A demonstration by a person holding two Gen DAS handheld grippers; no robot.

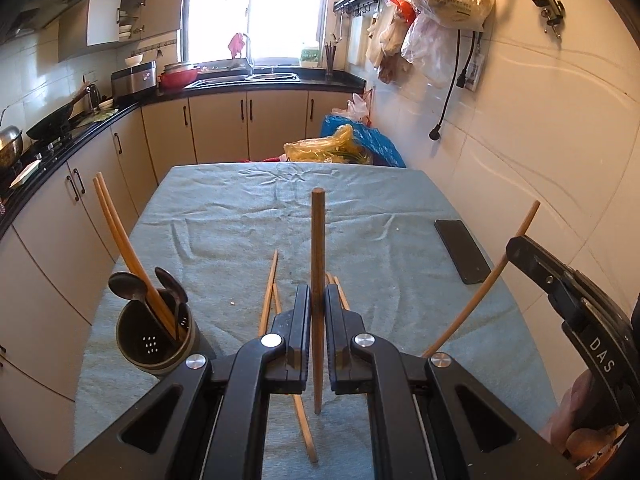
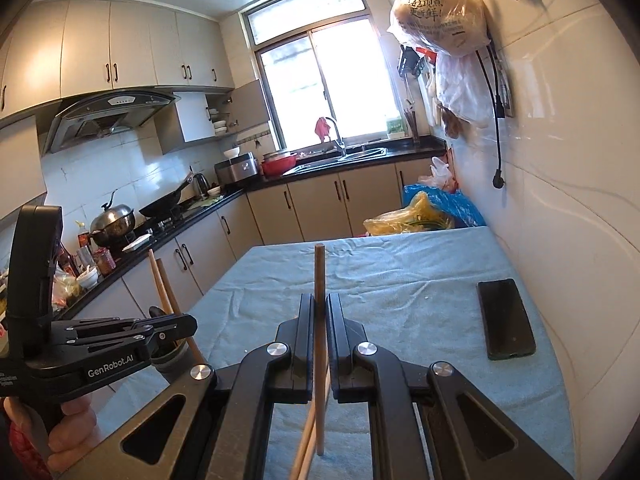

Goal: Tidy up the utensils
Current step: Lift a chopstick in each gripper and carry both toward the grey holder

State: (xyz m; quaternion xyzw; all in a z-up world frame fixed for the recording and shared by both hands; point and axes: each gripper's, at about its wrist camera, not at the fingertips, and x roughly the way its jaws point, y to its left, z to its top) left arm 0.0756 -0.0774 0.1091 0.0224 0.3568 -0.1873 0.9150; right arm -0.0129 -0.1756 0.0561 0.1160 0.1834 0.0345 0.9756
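In the left wrist view, the left gripper (image 1: 318, 312) is sitting at the bottom centre of the frame, its jaws clamping a dark brown chopstick (image 1: 318, 264) that is standing upright between them, its lower tip hanging just above the blue cloth (image 1: 224, 220) covering the table. At the lower left of that frame, a dark utensil holder (image 1: 154, 342) is standing on the cloth, carrying two light chopsticks (image 1: 116, 224) leaning toward the upper left and two dark spoons (image 1: 128, 286). More loose chopsticks (image 1: 269, 292) are lying on the cloth just behind and under the left gripper. At the right edge of the frame, the right gripper (image 1: 516, 246) is reaching in, gripping a light chopstick (image 1: 486, 280) that is slanting from lower left to upper right. In the right wrist view, the right gripper (image 2: 319, 320) is filling the bottom centre, its jaws pinching that chopstick (image 2: 319, 276), which is pointing straight up the frame. A black phone (image 2: 505, 318) is lying flat on the cloth at the right of the frame, well apart from the holder.
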